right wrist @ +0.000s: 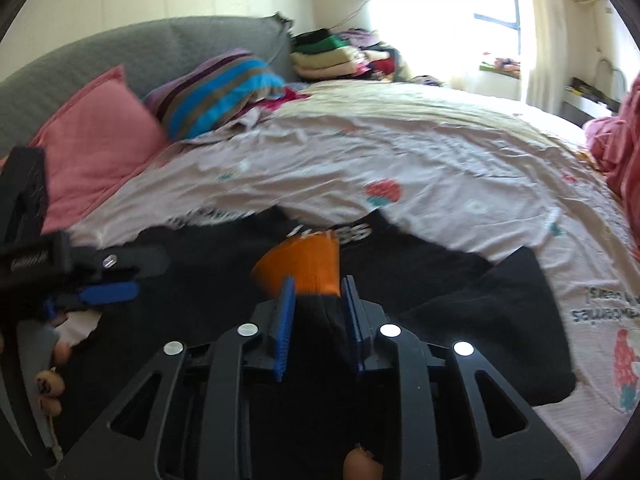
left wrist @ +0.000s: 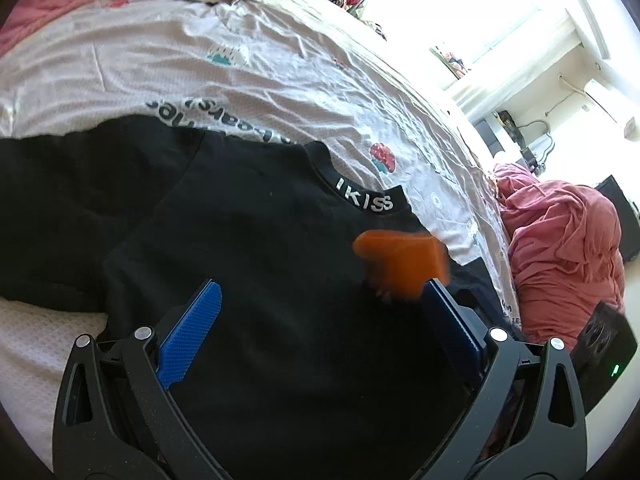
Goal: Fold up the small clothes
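A black T-shirt (left wrist: 248, 240) with white letters on its collar (left wrist: 364, 197) lies spread flat on the bed sheet (left wrist: 240, 76). My left gripper (left wrist: 322, 286) hovers over its chest, open wide, with nothing between the blue pads. My right gripper (right wrist: 318, 280) is shut on a fold of black cloth that ends in an orange ribbed band (right wrist: 300, 268), held up just in front of the collar (right wrist: 332, 236). In the left wrist view the same orange band (left wrist: 400, 264) hangs blurred beside my left gripper's right finger. One of the left gripper's fingers (right wrist: 108, 292) shows at the left of the right wrist view.
A pink pillow (right wrist: 96, 140) and a striped pillow (right wrist: 216, 96) lean on the grey headboard (right wrist: 120, 52). Folded clothes (right wrist: 332, 56) are stacked at the far corner. A pink heap of cloth (left wrist: 560, 248) lies at the bed's right edge. A person's fingers (right wrist: 50, 386) show lower left.
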